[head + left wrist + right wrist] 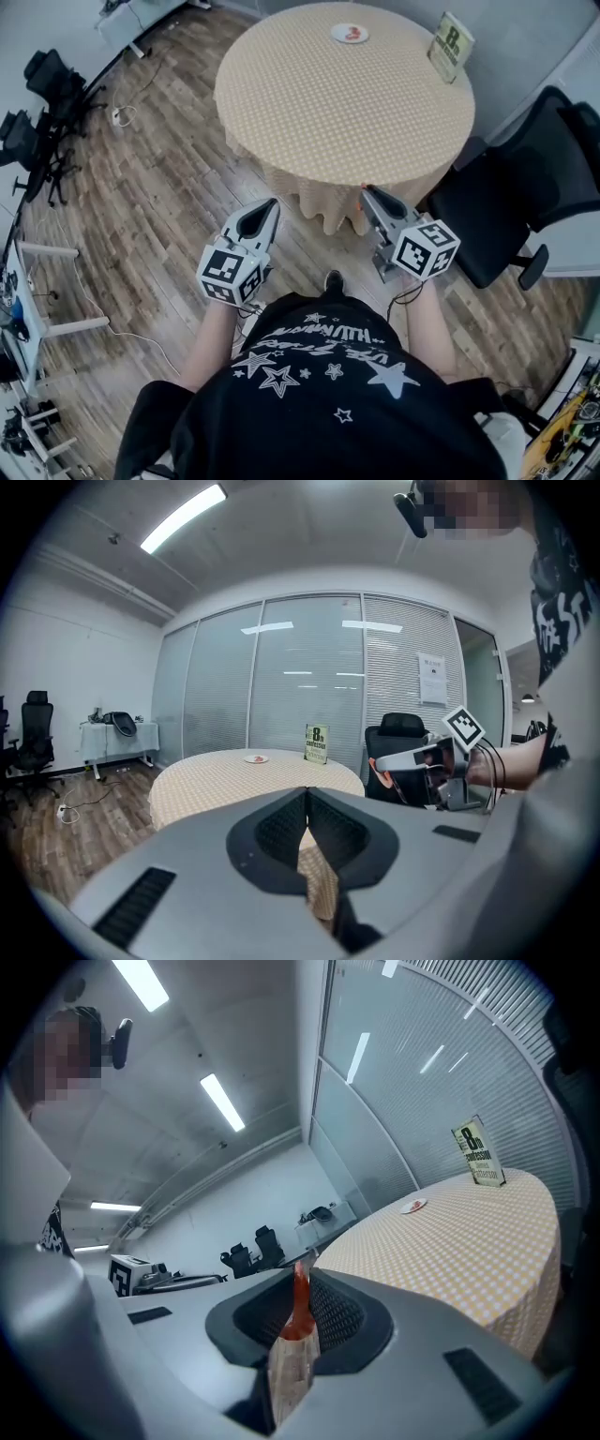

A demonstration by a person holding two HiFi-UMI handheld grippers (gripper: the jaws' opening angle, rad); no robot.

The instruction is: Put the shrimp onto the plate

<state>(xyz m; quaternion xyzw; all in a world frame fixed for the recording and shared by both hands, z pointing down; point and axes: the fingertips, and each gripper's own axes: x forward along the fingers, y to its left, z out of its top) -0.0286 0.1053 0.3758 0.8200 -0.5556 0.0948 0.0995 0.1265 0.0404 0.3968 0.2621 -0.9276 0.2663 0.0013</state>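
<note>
**Right claw pinches the shrimp; left claw closed on nothing**

Your right claw (302,1277) presses its ribbed black pads onto the shrimp (298,1314). The shrimp's long axis runs along the jaws. Its thin, glossy red end points out past the tips, and its pale, speckled body lies back toward the camera. Your left claw (307,803) has its pads meeting, with nothing between them.

You hold both claws in the air just short of a round table (281,103) draped in a yellow-and-white checked cloth. The shrimp is well apart from the small round white plate (336,35) on the far side. The plate holds something red, too small to identify. A printed card (450,45) stands near it. A black padded chair (525,187) sits beside the table on the wood-plank floor (169,150).
</note>
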